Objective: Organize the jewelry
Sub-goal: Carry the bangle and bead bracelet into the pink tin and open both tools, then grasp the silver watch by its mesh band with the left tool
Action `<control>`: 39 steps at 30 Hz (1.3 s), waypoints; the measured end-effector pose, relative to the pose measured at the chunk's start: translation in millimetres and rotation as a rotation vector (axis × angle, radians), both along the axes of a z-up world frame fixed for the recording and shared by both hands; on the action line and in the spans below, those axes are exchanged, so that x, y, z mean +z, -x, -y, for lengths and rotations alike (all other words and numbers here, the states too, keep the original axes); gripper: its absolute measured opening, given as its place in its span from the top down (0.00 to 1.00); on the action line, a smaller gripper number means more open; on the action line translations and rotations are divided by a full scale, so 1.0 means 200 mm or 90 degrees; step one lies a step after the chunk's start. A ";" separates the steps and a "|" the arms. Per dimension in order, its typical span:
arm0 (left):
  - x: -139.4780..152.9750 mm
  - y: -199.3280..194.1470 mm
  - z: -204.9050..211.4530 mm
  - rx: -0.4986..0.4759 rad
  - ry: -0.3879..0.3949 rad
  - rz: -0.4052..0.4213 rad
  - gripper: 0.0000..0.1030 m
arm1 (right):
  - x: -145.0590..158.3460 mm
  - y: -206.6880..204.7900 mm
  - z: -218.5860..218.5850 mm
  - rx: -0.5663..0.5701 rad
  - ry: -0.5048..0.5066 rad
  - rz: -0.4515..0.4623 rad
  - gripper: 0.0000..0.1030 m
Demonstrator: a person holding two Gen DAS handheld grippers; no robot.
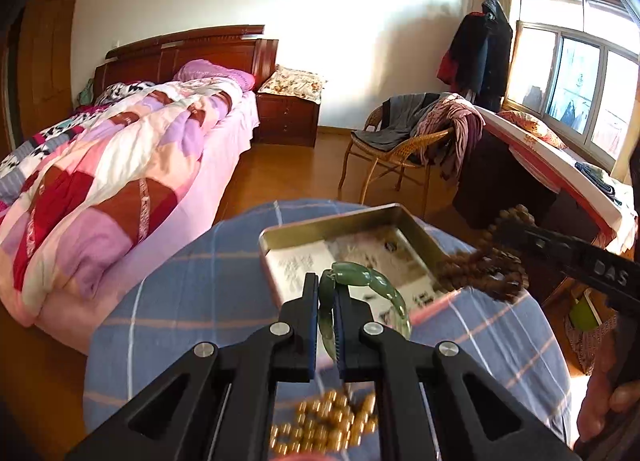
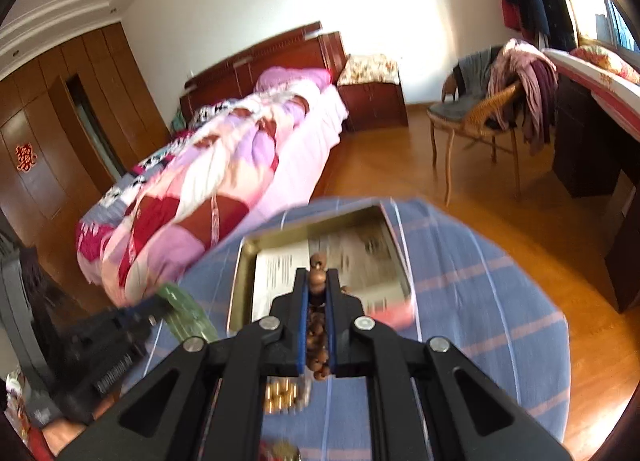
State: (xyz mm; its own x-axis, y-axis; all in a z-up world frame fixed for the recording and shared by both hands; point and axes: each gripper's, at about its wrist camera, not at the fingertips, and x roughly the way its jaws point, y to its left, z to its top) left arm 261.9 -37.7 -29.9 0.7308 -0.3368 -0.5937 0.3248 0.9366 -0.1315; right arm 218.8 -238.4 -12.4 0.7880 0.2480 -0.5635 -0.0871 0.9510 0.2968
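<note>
My left gripper (image 1: 328, 281) is shut on a green jade bangle (image 1: 376, 281), held above the near edge of an open metal tin (image 1: 352, 221) lined with printed paper. The tin rests on a round table with a blue checked cloth (image 1: 200, 281). My right gripper (image 2: 318, 275) is shut on a string of brown wooden beads (image 2: 318, 261), lifted over the same tin (image 2: 276, 241). In the left wrist view the wooden beads (image 1: 488, 269) dangle from the right gripper (image 1: 500, 229) at the tin's right side. In the right wrist view the bangle (image 2: 188, 309) shows at lower left.
Gold beads (image 1: 328, 421) lie on the cloth near the table's front, also gold beads (image 2: 284, 397) in the right wrist view. Behind are a bed (image 1: 120, 161), a wicker chair (image 1: 400, 141) with clothes, a nightstand (image 1: 288, 113) and a dark desk (image 1: 520, 165). A hand (image 1: 608, 409) shows at right.
</note>
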 end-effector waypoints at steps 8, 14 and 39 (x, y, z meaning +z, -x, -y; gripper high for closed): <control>-0.15 -0.24 0.16 -0.008 -0.031 -0.025 0.95 | -0.27 -0.27 -0.02 0.006 -0.017 -0.040 0.90; -0.30 -0.33 0.22 -0.002 -0.066 -0.069 0.94 | -0.38 -0.29 0.01 0.003 -0.009 -0.078 0.85; -0.12 0.30 -0.20 0.088 -0.074 -0.048 0.42 | -0.31 0.35 0.02 -0.062 0.031 -0.068 0.35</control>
